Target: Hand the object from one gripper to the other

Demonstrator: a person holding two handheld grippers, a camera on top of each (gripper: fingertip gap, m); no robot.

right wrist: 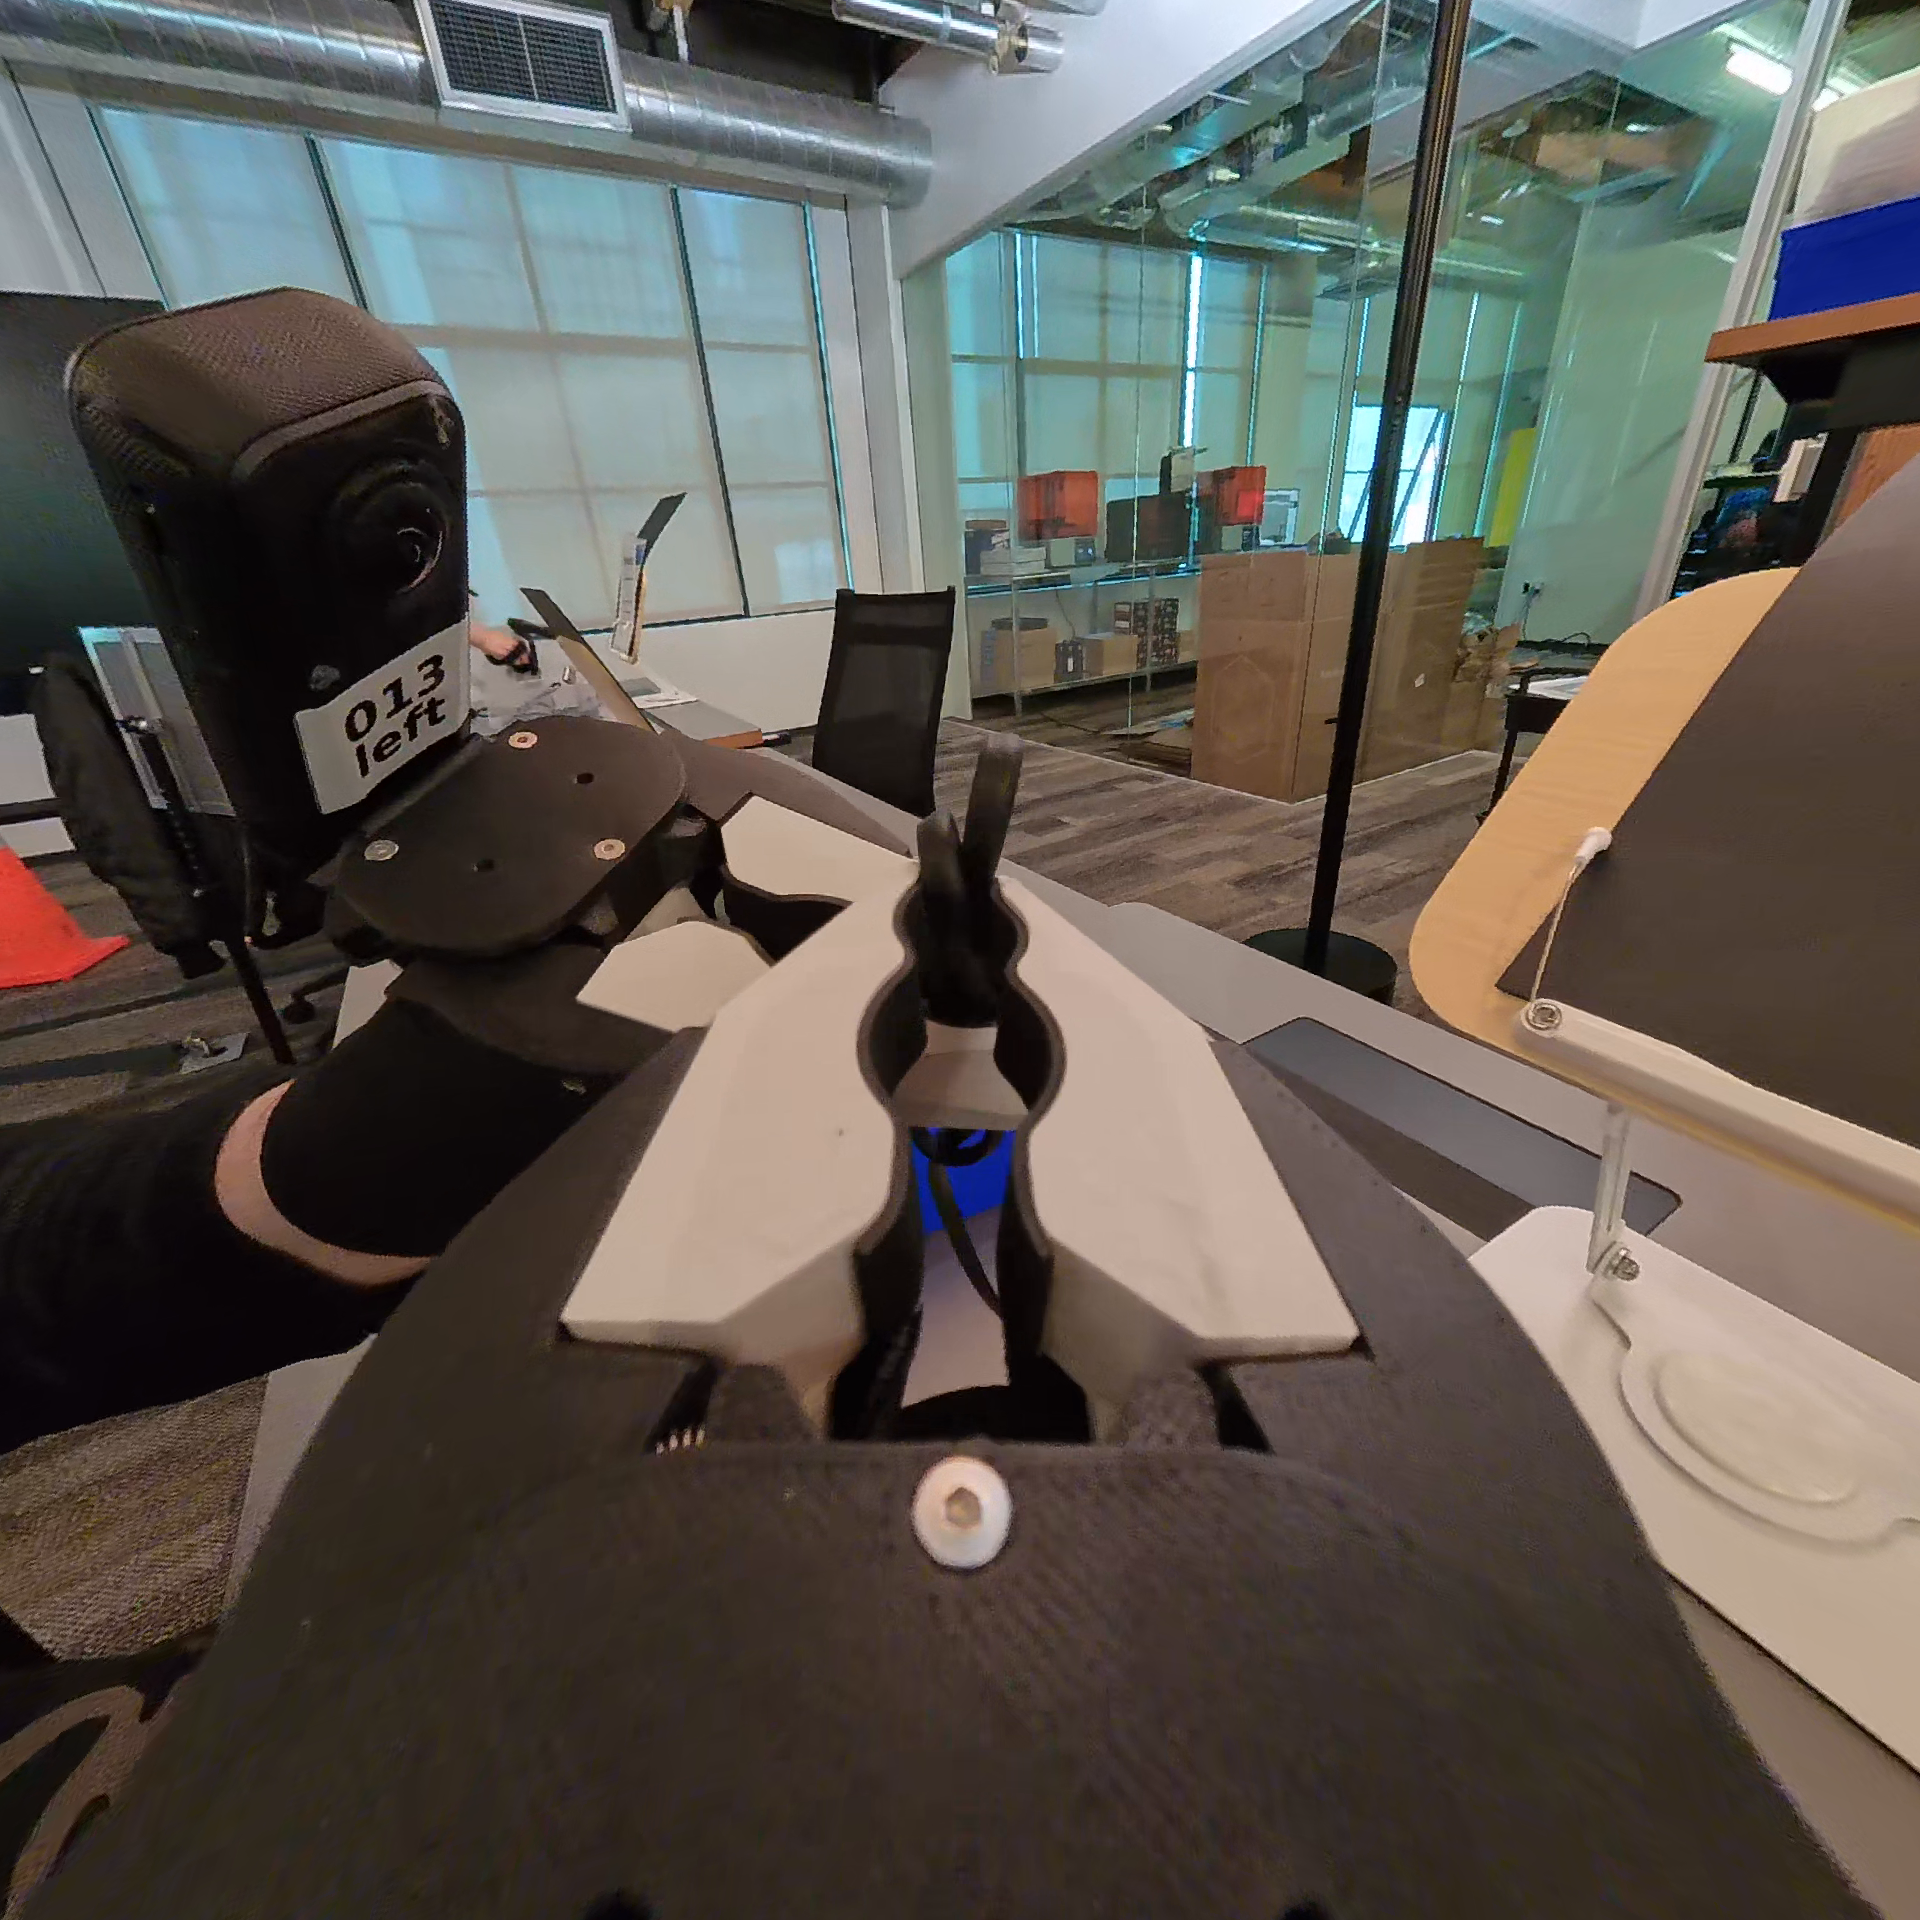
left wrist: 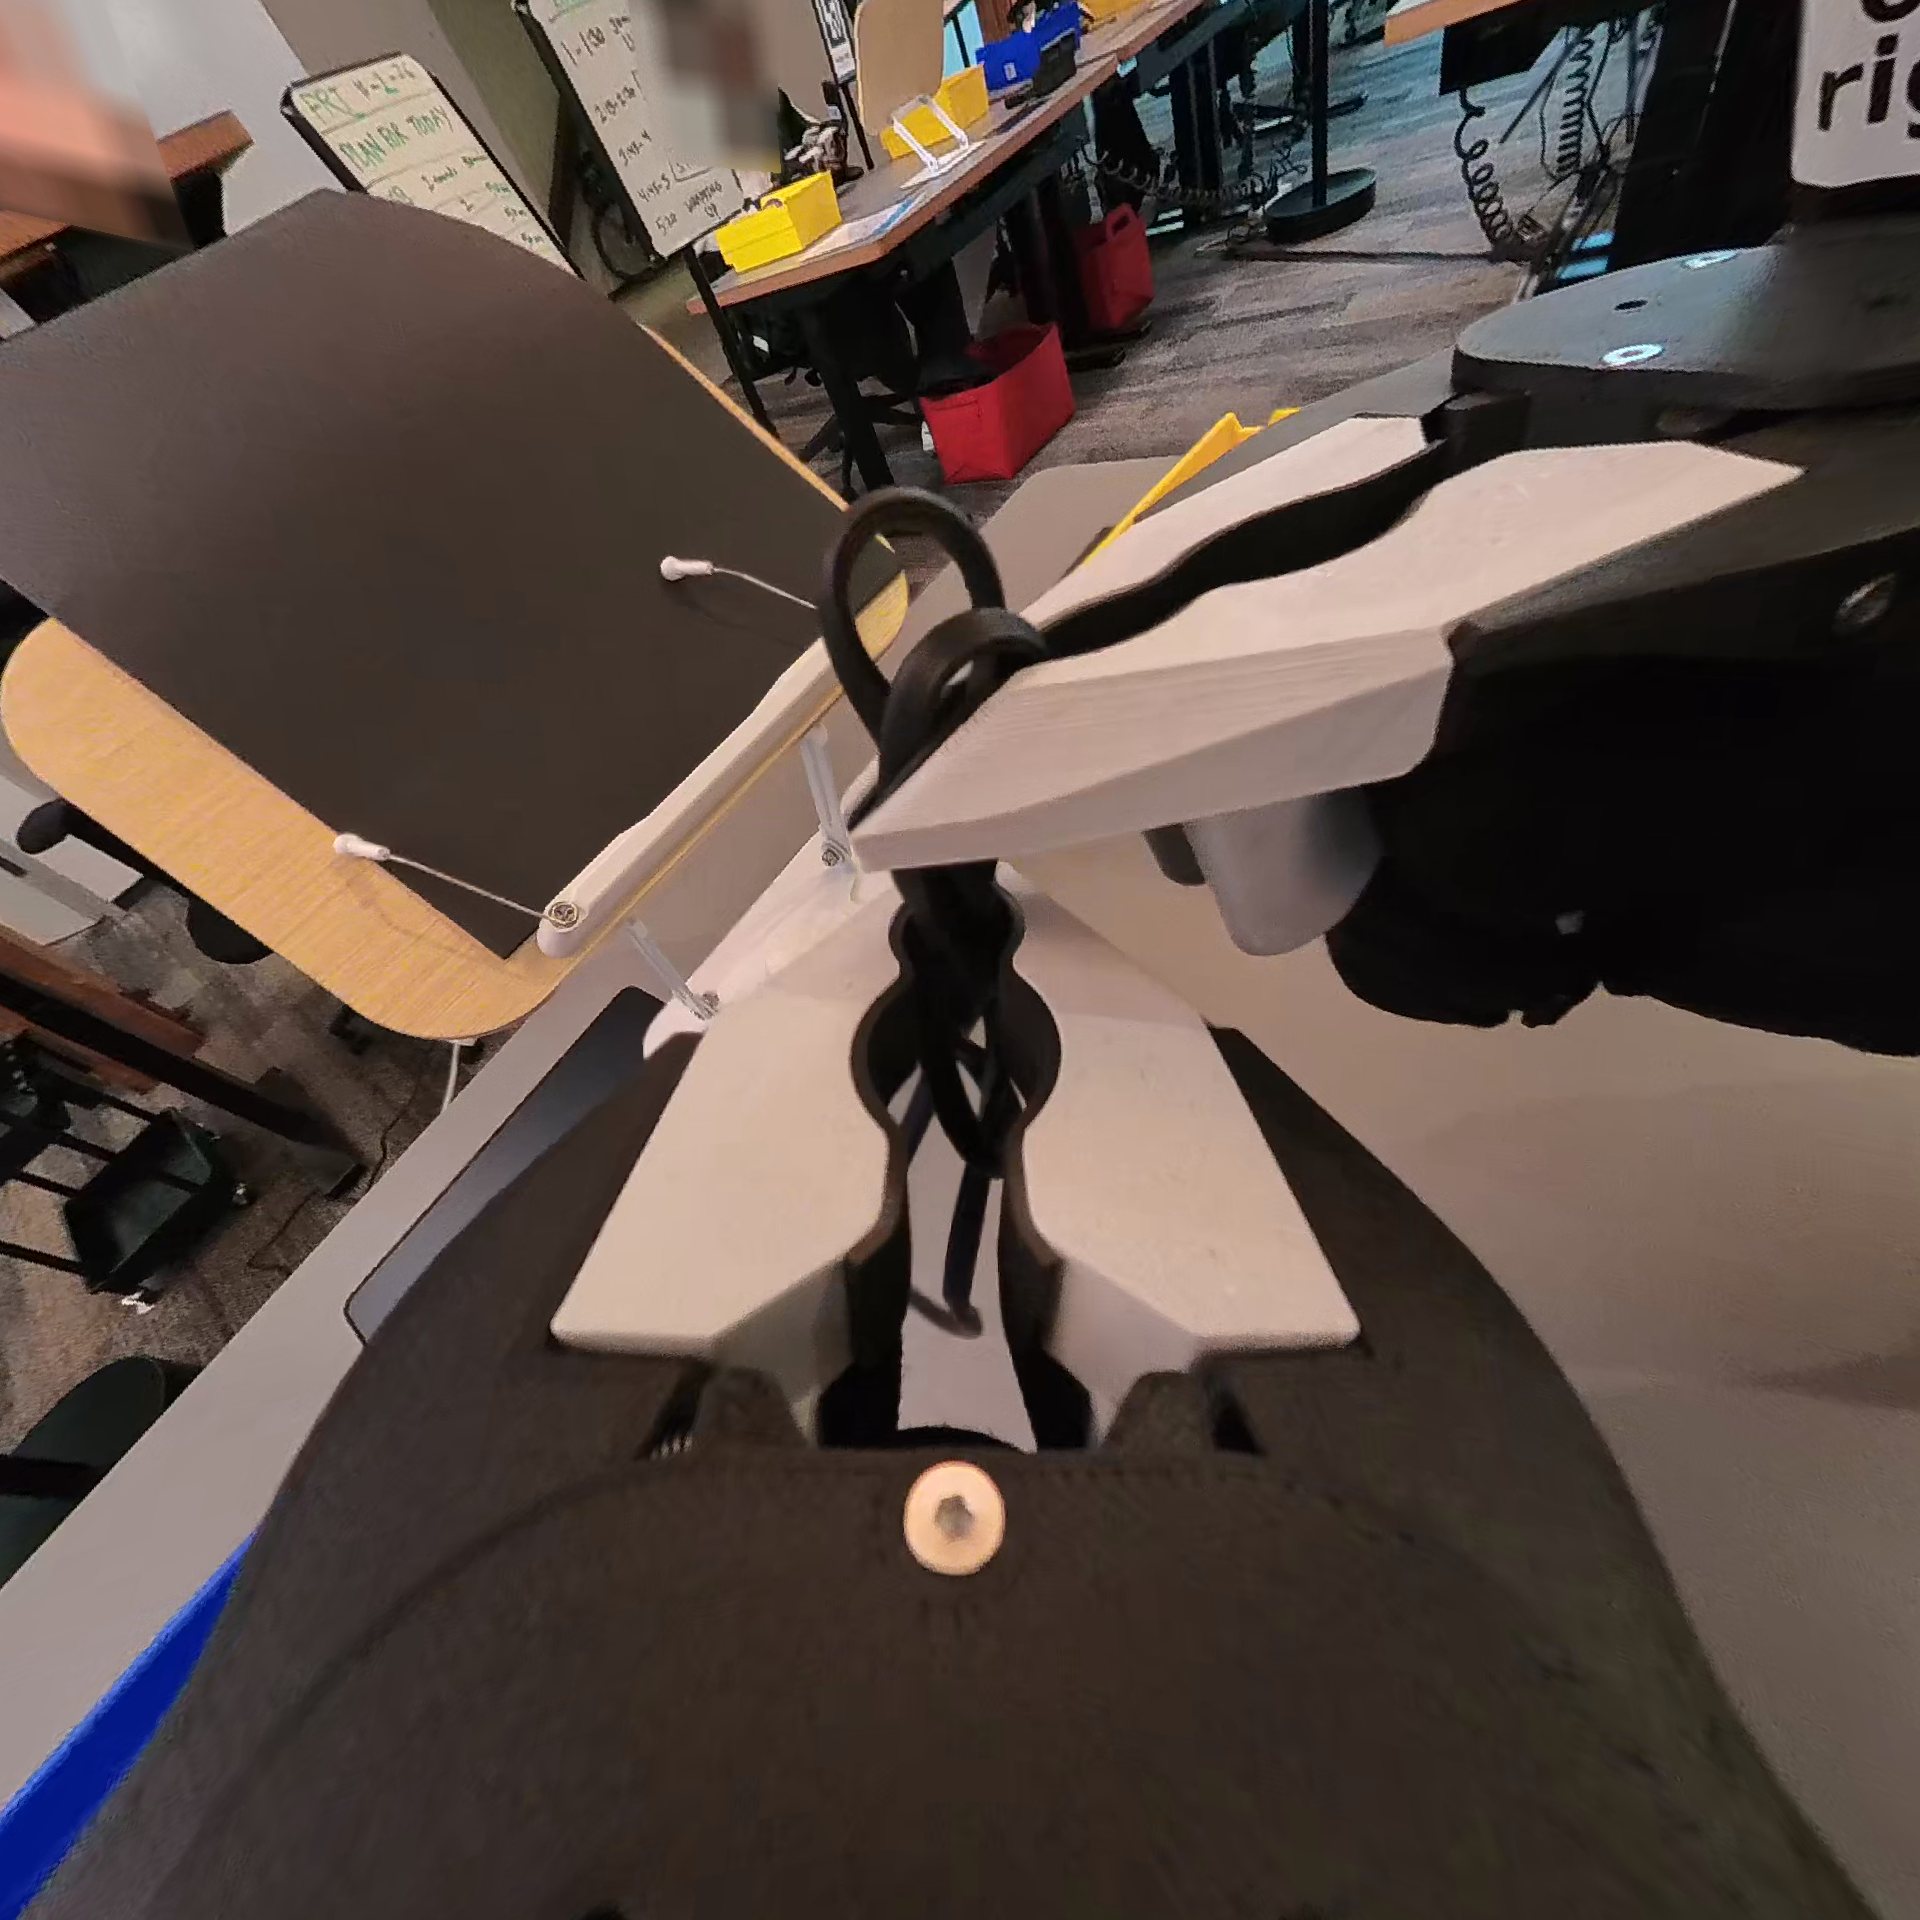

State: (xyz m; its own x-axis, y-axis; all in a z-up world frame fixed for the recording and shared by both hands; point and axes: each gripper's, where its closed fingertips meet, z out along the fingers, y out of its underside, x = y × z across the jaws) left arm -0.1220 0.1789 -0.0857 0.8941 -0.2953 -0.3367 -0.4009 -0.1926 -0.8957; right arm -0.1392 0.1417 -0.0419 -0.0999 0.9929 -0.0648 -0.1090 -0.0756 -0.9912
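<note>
A black coiled cable (left wrist: 902, 582) is gripped by both grippers at once. In the left wrist view my left gripper (left wrist: 951, 904) is shut on the bundle's lower part, and strands run down between its white fingers (left wrist: 769, 1143). My right gripper (left wrist: 951, 717) comes in from the right and is shut on the loops just above the left's fingertips. In the right wrist view the right gripper (right wrist: 961, 904) is closed on the cable (right wrist: 987, 810), whose loops stick up past its tips. The left gripper (right wrist: 951, 1075) sits right below, mostly hidden behind the right's fingers.
A tilted dark board with a wooden rim (left wrist: 364, 499) stands on a white stand (right wrist: 1714, 1403) close to the grippers, on the grey table (left wrist: 1558, 1299). A blue bin (left wrist: 94, 1745) is at the table's near left. Desks, red bins (left wrist: 997, 405) and a black pole (right wrist: 1371, 623) are farther off. Tip to tip, the grippers are about 5 cm apart.
</note>
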